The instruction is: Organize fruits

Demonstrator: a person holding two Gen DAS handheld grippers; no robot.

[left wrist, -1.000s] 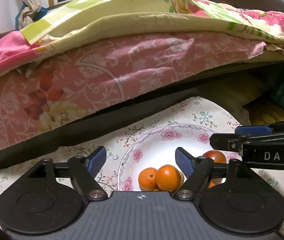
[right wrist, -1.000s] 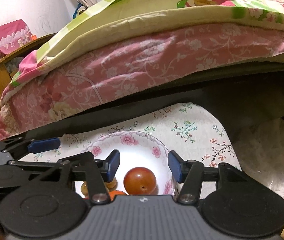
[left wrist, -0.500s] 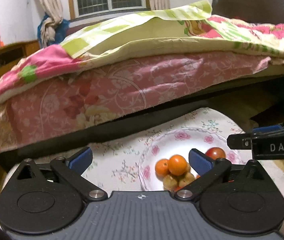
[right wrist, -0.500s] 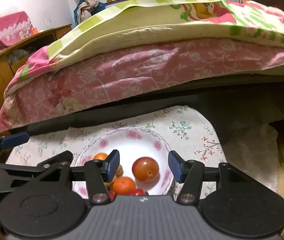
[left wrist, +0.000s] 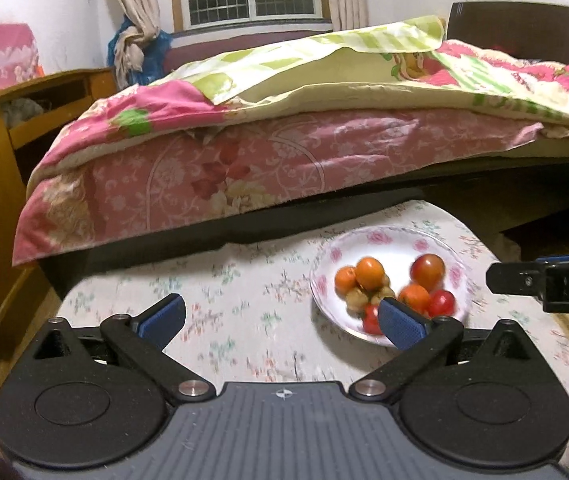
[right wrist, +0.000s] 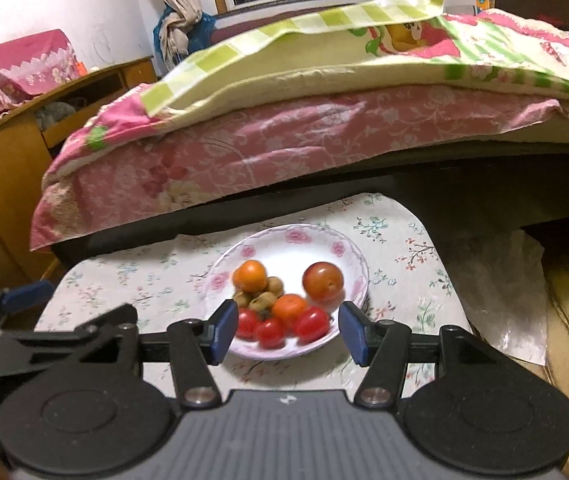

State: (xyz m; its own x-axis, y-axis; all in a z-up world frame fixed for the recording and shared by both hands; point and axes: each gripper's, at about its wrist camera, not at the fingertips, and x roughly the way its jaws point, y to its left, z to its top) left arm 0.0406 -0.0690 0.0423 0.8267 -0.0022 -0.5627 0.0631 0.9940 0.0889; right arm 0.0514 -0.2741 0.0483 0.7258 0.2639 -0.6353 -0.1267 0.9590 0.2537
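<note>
Left claw [left wrist: 280, 322] hangs wide open and empty above the flowered surface [left wrist: 244, 292], its blue pads far apart, the plate [left wrist: 454, 256] off to its right side. Right claw [right wrist: 286, 330] is spread open too, holding nothing, poised just over the near rim of the plate [right wrist: 348, 248], where the fruit sits heaped: oranges [right wrist: 249, 276], small brown fruits [right wrist: 262, 300], cherry tomatoes [right wrist: 311, 324] and one big reddish tomato [right wrist: 322, 281]. The bed [right wrist: 304, 140] with its pink sheet looms right behind.
</note>
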